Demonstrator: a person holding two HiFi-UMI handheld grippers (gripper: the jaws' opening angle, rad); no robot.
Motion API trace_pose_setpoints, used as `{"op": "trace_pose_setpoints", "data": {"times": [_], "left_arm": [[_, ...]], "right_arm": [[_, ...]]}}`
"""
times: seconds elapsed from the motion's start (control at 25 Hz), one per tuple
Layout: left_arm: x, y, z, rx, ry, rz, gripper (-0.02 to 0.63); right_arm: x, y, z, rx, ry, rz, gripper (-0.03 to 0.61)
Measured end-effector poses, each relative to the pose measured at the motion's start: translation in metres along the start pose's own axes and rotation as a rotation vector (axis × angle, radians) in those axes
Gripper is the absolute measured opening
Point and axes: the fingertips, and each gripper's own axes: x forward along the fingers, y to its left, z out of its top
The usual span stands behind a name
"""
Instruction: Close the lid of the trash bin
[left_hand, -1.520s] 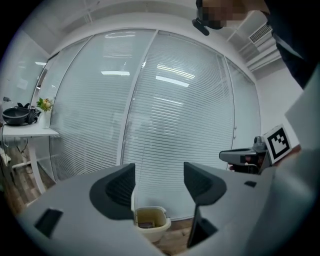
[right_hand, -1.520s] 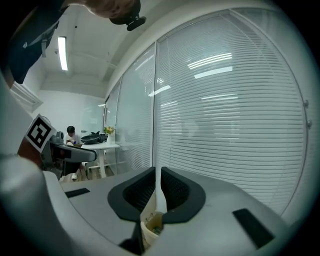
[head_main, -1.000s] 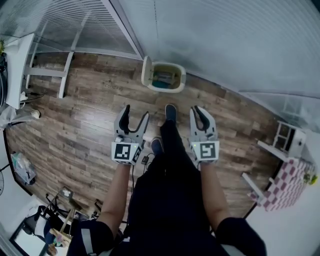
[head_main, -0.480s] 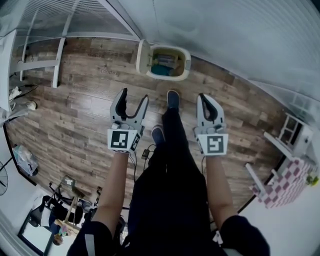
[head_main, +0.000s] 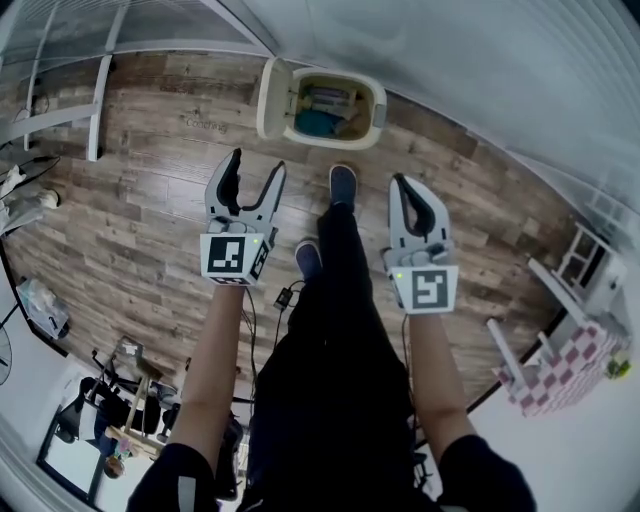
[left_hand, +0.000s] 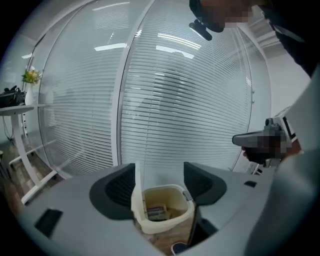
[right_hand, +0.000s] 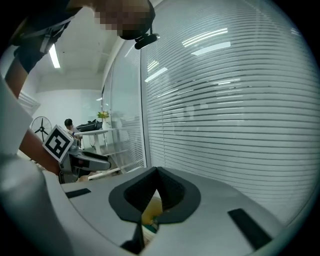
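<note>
A cream trash bin stands on the wood floor against the glass wall, with its lid swung up on the left and rubbish inside. My left gripper is open and empty, short of the bin and a little to its left. In the left gripper view the bin shows between the spread jaws of the left gripper, still some way off. My right gripper is shut on nothing, below and right of the bin. In the right gripper view the right gripper has its tips together, and a sliver of the bin shows beneath them.
The person's dark trouser legs and blue shoes stand between the grippers, just before the bin. A glass wall with blinds runs behind it. White table legs are at the left, a cable lies on the floor, and white furniture is at the right.
The person has stepped closer to the bin, which now looks larger and nearer in the head view. Both grippers have come forward with it; their jaws stand as before.
</note>
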Motion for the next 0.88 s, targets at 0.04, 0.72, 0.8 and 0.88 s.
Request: {"op": "trace_pose_setpoints", "data": {"times": [0.04,0.72,0.8,0.88], "left_arm": [[0.005,0.004,-0.004,-0.007,0.004,0.008,0.284],[0.074,0.054,-0.067,-0.02,0.124,0.059,0.284],[0.08,0.057,-0.072,-0.029,0.137,0.062,0.282],[0.085,0.059,-0.076,-0.03,0.148,0.06,0.282]], "right_arm": [[0.003,0.0,-0.004,0.0,0.005,0.007,0.005],[0.036,0.019,-0.058,-0.047,0.06,0.096,0.005],[0.038,0.019,-0.062,-0.027,0.061,0.096,0.005],[0.038,0.02,-0.068,-0.005,0.071,0.096,0.005]]}}
